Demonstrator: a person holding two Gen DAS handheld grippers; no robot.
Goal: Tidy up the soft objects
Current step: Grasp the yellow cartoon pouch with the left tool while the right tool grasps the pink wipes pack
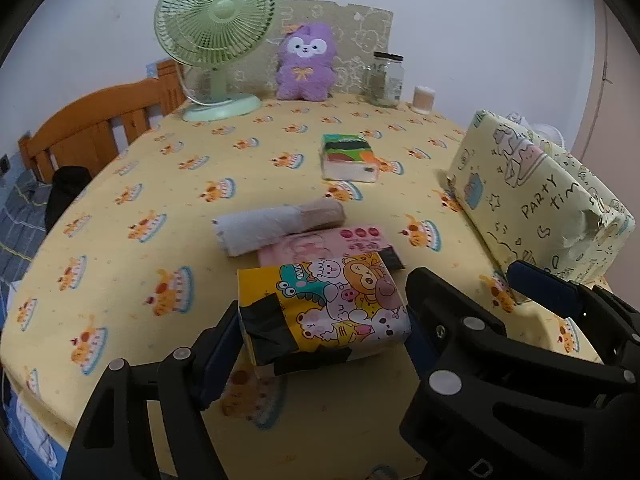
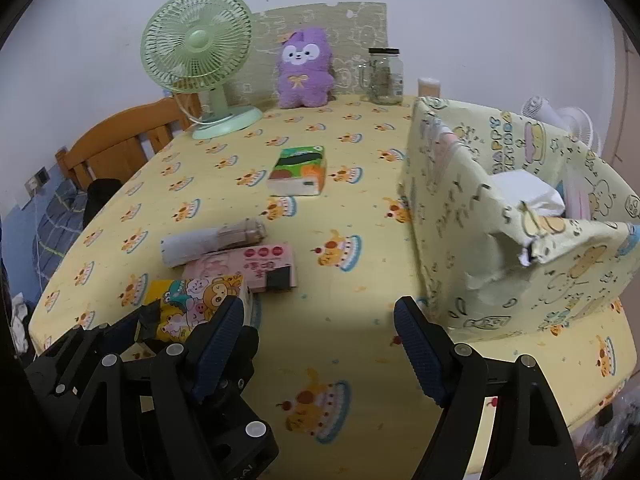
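Note:
My left gripper (image 1: 324,320) is shut on a cartoon-print tissue pack (image 1: 324,304), held just above the tablecloth; the pack also shows in the right wrist view (image 2: 192,300). Behind it lie a pink tissue pack (image 1: 324,244) (image 2: 248,266), a rolled grey-brown towel (image 1: 276,222) (image 2: 212,240) and a green tissue pack (image 1: 348,158) (image 2: 298,170). A patterned yellow box (image 2: 500,216) (image 1: 532,196) stands at the right with a white tissue item (image 2: 528,194) inside. My right gripper (image 2: 320,336) is open and empty, left of the box.
At the table's back stand a green fan (image 1: 216,36), a purple plush toy (image 1: 306,62), a glass jar (image 1: 384,80) and a small cup (image 1: 423,100). A wooden bed frame (image 1: 100,128) is at the left. The yellow tablecloth (image 2: 340,280) covers the table.

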